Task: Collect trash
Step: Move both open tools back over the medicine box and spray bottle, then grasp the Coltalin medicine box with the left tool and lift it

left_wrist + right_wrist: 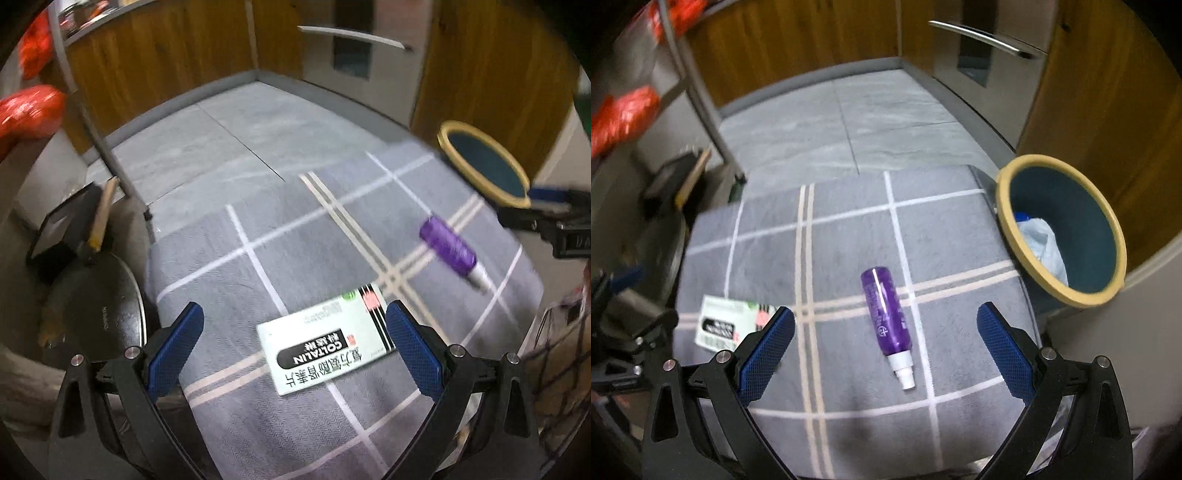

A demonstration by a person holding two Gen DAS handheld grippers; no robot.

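A white medicine box (327, 341) with black and green print lies flat on the grey checked cloth (229, 266). My left gripper (295, 343) hangs open just above it, the box near its right finger. A purple spray bottle (886, 314) with a white nozzle lies on the same cloth, between and slightly beyond the open fingers of my right gripper (886, 347). The bottle (450, 251) also shows in the left wrist view, and the box (729, 325) in the right wrist view. A blue bin (1067, 229) with a yellow rim stands at the cloth's right edge, holding crumpled pale plastic.
A dark pan (96, 314) with a wooden handle and a black box (59, 225) sit left of the cloth. Red bags (29, 110) hang on a metal rack at far left. Wooden cabinets (798, 40) and an oven door handle (986, 37) line the back, beyond grey floor tiles (849, 125).
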